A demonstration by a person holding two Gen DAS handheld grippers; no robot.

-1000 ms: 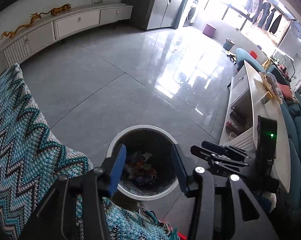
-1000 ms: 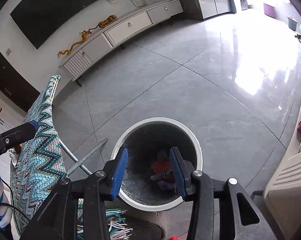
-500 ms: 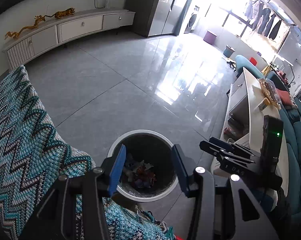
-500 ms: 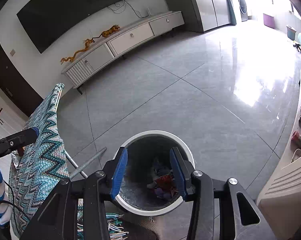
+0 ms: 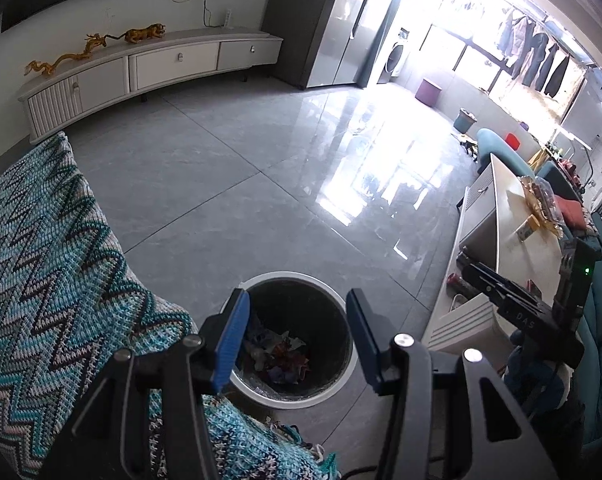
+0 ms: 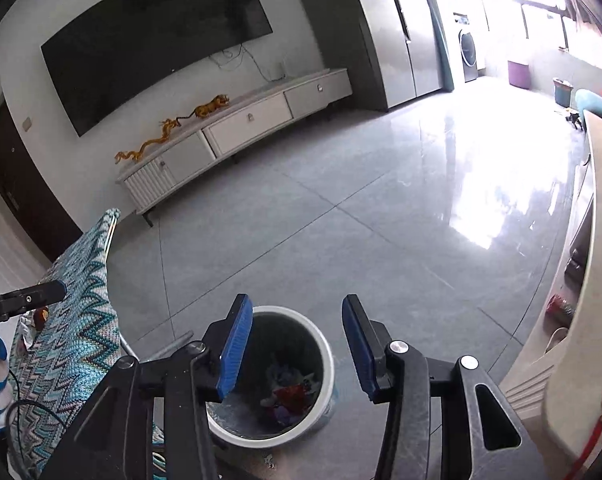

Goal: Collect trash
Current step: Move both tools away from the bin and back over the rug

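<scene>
A round white-rimmed trash bin (image 5: 301, 277) stands on the grey tile floor, with crumpled colourful trash (image 5: 279, 354) lying at its bottom. My left gripper (image 5: 296, 296) hovers above the bin, open with nothing between its blue pads. In the right wrist view the same bin (image 6: 325, 354) and its trash (image 6: 291, 394) sit lower in the picture. My right gripper (image 6: 297, 300) also hangs above it; its jaws are opening and nothing is between them. The right gripper (image 5: 497, 288) also shows at the right of the left wrist view.
A teal zigzag knitted blanket (image 5: 61, 260) drapes over a rack just left of the bin. A long pale table (image 5: 517, 256) with wrappers (image 5: 541, 208) on it runs along the right, before a teal sofa. A white TV cabinet (image 6: 245, 128) lines the far wall.
Both grippers have lifted away from the bin and tilted up, the right one more. The bin now looks smaller and lower in both views, and more of the room shows.
</scene>
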